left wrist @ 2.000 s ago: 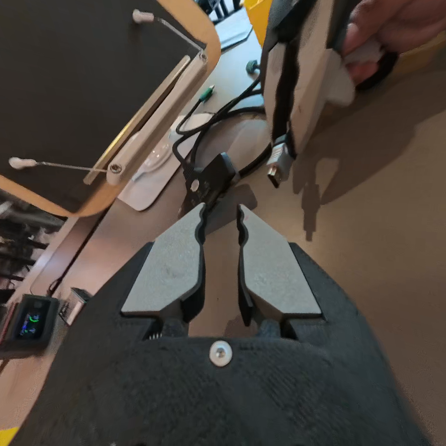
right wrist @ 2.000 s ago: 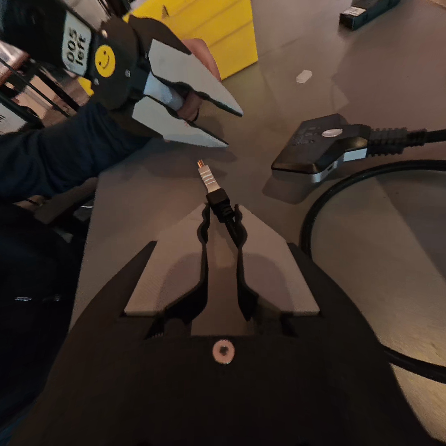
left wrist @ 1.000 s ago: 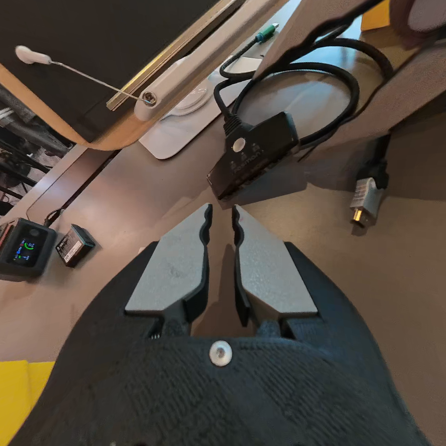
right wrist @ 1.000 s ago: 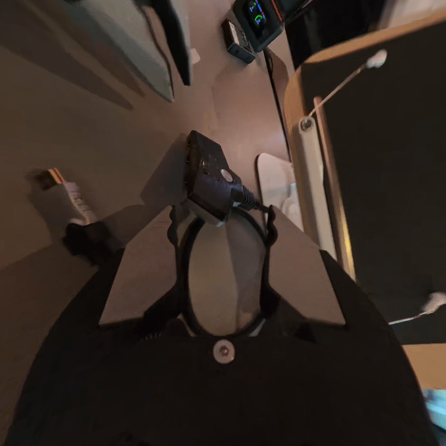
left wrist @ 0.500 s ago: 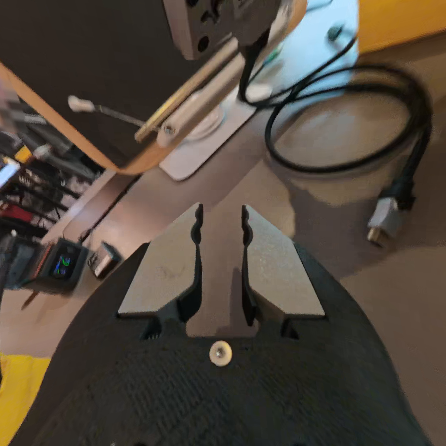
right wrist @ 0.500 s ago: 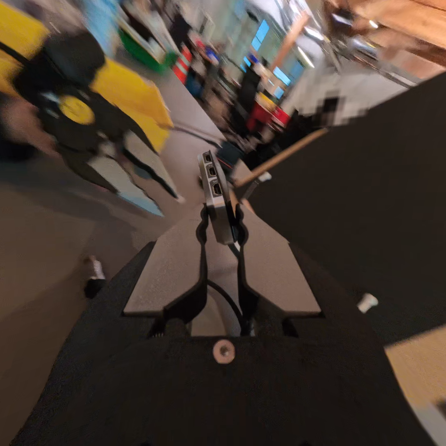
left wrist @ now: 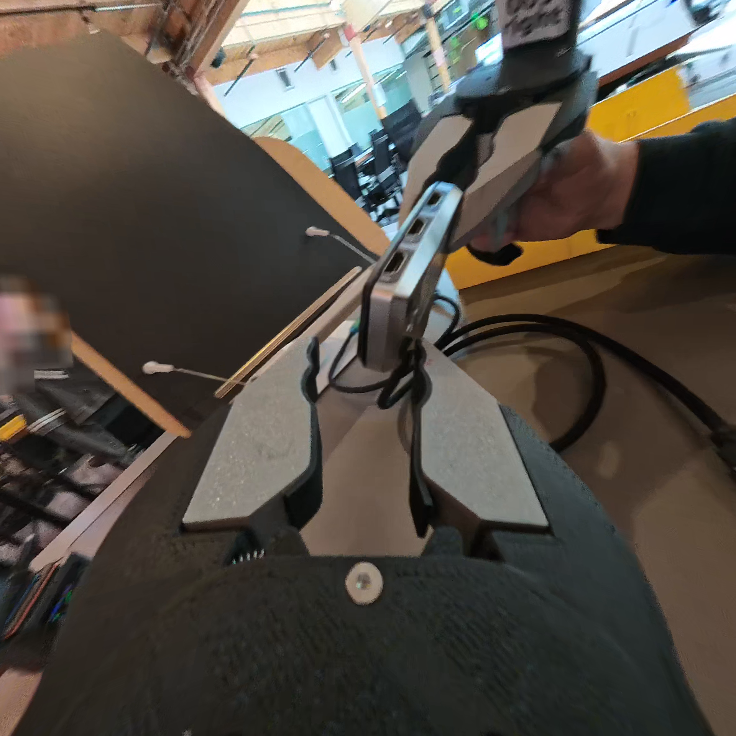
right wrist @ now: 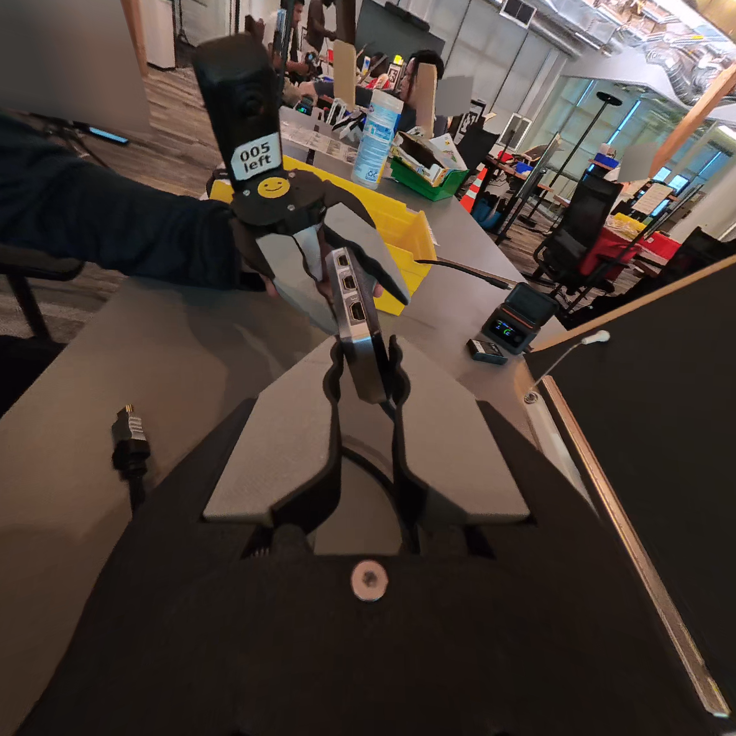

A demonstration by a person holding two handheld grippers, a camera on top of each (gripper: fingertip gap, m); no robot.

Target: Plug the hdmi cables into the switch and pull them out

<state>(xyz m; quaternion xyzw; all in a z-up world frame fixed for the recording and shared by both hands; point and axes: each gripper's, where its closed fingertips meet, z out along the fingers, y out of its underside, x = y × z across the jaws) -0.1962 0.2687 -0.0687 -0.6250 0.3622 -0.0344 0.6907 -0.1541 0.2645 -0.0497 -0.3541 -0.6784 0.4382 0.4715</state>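
My right gripper [right wrist: 366,354] is shut on the grey HDMI switch [right wrist: 350,294] and holds it upright above the table, its three ports showing. My left gripper [left wrist: 364,364] is open, and its fingertips flank the free end of the switch [left wrist: 402,278] without gripping it. It also shows in the right wrist view [right wrist: 370,316], held by a dark-sleeved arm. The right gripper [left wrist: 474,175] shows in the left wrist view, held by a hand. One HDMI plug [right wrist: 129,430] lies loose on the table at the left. Its black cable [left wrist: 589,358] loops on the table.
A black divider panel [right wrist: 657,398] with a wooden edge stands on the right side of the table. A yellow bin [right wrist: 402,247] sits behind the grippers. A small device with a lit screen [right wrist: 513,322] and a black block [right wrist: 488,350] lie near the panel. My hands' fingertips stand some 5 centimetres from each other.
My right gripper let go of the HDMI plug, closed on the switch and lifted it upright. My left gripper opened wider and came up to the switch's free end.
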